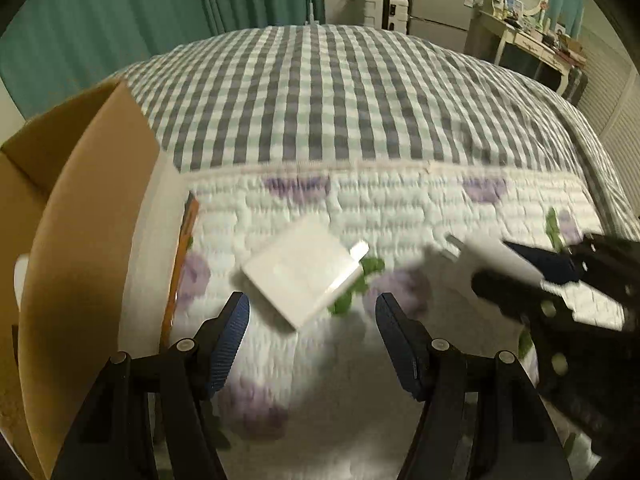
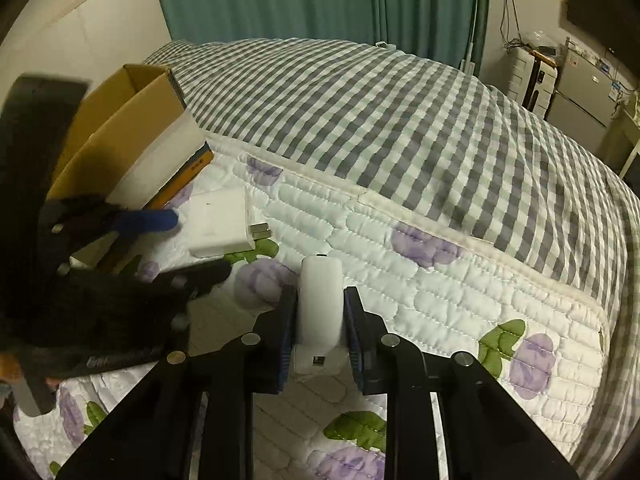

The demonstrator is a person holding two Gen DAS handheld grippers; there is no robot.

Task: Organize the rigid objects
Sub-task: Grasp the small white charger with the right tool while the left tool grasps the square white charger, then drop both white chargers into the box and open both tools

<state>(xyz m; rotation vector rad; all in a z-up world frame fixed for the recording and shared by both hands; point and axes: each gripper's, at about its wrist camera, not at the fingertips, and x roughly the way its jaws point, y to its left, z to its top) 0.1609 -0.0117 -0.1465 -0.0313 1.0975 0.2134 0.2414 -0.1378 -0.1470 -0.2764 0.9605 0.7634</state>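
Observation:
A flat white square charger (image 1: 304, 270) with two plug prongs lies on the floral quilt, just beyond my open left gripper (image 1: 312, 316); it also shows in the right wrist view (image 2: 220, 228). My right gripper (image 2: 320, 312) is shut on a white oblong device (image 2: 321, 300), held above the quilt. In the left wrist view that device (image 1: 492, 258) and the right gripper (image 1: 532, 276) appear at the right. In the right wrist view the left gripper (image 2: 188, 244) is open beside the charger.
An open cardboard box (image 1: 88, 208) stands at the left on the bed, also seen in the right wrist view (image 2: 132, 120). An orange-edged book (image 2: 188, 176) lies under it. Checked bedding (image 1: 340, 100) covers the far bed; furniture stands behind.

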